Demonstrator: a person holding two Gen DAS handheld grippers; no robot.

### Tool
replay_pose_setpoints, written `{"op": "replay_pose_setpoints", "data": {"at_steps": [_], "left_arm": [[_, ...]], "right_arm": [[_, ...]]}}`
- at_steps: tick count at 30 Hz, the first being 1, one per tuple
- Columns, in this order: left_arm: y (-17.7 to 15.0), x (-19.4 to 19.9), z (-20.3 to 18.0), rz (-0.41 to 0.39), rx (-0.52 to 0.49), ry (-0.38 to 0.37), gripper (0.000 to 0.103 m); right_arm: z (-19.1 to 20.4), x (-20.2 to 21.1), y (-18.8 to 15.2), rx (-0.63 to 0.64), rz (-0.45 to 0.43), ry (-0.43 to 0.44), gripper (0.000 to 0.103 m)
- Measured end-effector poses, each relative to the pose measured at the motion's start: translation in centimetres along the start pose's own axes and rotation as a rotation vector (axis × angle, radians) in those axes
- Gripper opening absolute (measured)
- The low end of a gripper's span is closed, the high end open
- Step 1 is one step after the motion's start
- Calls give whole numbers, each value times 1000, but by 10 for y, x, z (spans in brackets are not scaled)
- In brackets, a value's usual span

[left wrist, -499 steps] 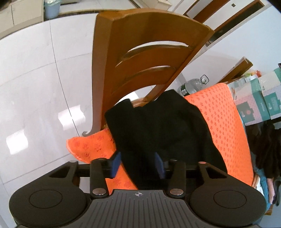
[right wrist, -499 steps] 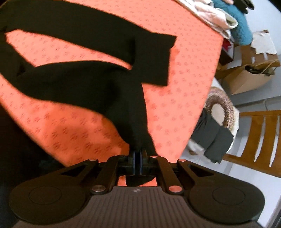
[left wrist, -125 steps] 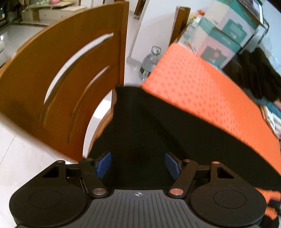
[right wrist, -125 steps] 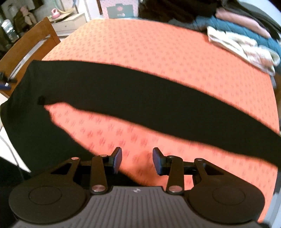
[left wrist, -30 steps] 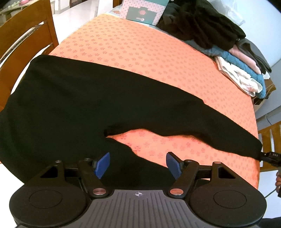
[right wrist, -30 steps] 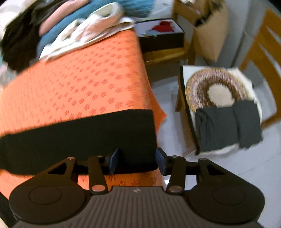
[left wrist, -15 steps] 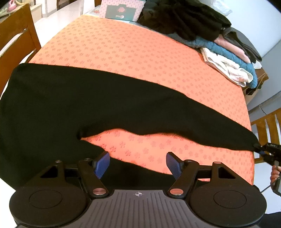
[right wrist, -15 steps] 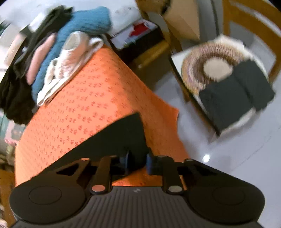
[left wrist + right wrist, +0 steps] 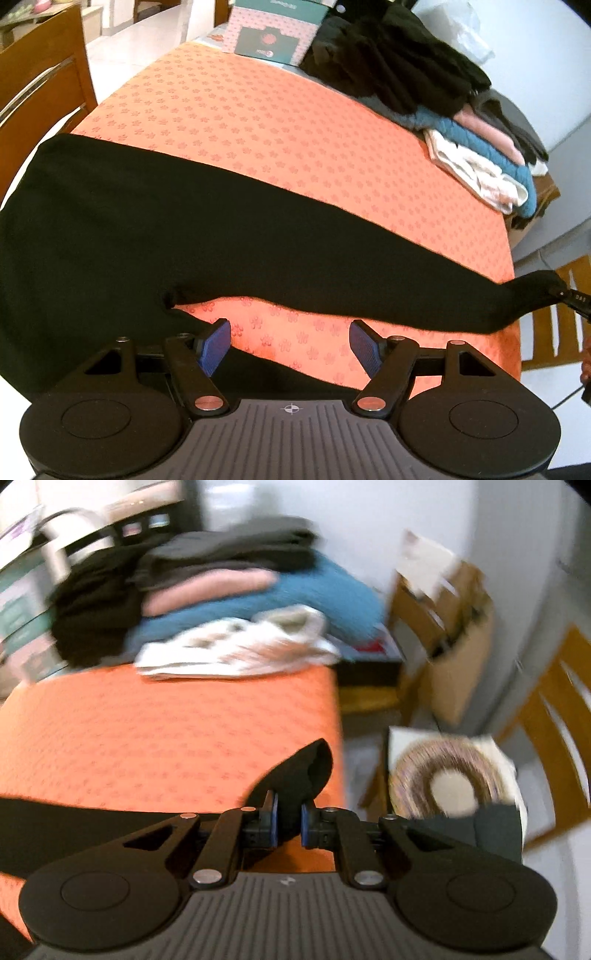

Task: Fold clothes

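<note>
Here the black trousers (image 9: pixel 155 229) lie spread across the orange tablecloth (image 9: pixel 280 122), which serves as the landmark. The waist end hangs over the cloth's left edge beside a wooden chair (image 9: pixel 40 88). 1 leg runs along the cloth to its right edge, and the other leg lies along the near edge under the left gripper (image 9: pixel 290 345). That gripper hovers with its 2 blue pads wide apart and nothing between them, bare cloth showing in the gap.

The right gripper (image 9: pixel 289 821) has just been closing, and its pads are now clenched on the cuff of the far leg, which is lifted off the cloth's right edge and stands up folded above the fingers. At the cloth's far right corner sits a pile of folded clothes (image 9: pixel 476 147), blue, pink, white and dark. A patterned box (image 9: pixel 273 33) stands at the far edge. The right wrist view is blurred.
</note>
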State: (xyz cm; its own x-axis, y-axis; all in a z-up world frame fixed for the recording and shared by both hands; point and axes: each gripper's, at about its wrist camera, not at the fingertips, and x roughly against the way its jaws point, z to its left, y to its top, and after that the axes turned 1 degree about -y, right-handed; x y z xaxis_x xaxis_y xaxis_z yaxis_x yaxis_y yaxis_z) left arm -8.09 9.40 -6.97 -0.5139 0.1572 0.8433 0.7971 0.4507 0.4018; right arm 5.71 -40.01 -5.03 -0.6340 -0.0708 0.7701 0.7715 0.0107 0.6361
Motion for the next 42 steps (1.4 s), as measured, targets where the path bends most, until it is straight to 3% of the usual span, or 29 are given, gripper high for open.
{"op": "replay_pose_setpoints", "data": {"at_steps": [9, 14, 24, 32, 40, 42], "left_arm": [[-2, 12, 32, -40, 67, 35, 73], [1, 26, 64, -67, 68, 65, 73], [22, 46, 142, -26, -45, 77, 73], [38, 53, 192, -6, -96, 45, 73], [54, 54, 215, -3, -130, 19, 73], [56, 53, 216, 2, -139, 14, 73]], "right_arm": [[119, 2, 5, 167, 16, 218, 13], [195, -9, -9, 243, 47, 288, 13], [343, -26, -44, 276, 93, 280, 13], [447, -17, -74, 405, 75, 274, 13], [491, -20, -89, 483, 65, 240, 15], [493, -20, -90, 473, 69, 263, 25]]}}
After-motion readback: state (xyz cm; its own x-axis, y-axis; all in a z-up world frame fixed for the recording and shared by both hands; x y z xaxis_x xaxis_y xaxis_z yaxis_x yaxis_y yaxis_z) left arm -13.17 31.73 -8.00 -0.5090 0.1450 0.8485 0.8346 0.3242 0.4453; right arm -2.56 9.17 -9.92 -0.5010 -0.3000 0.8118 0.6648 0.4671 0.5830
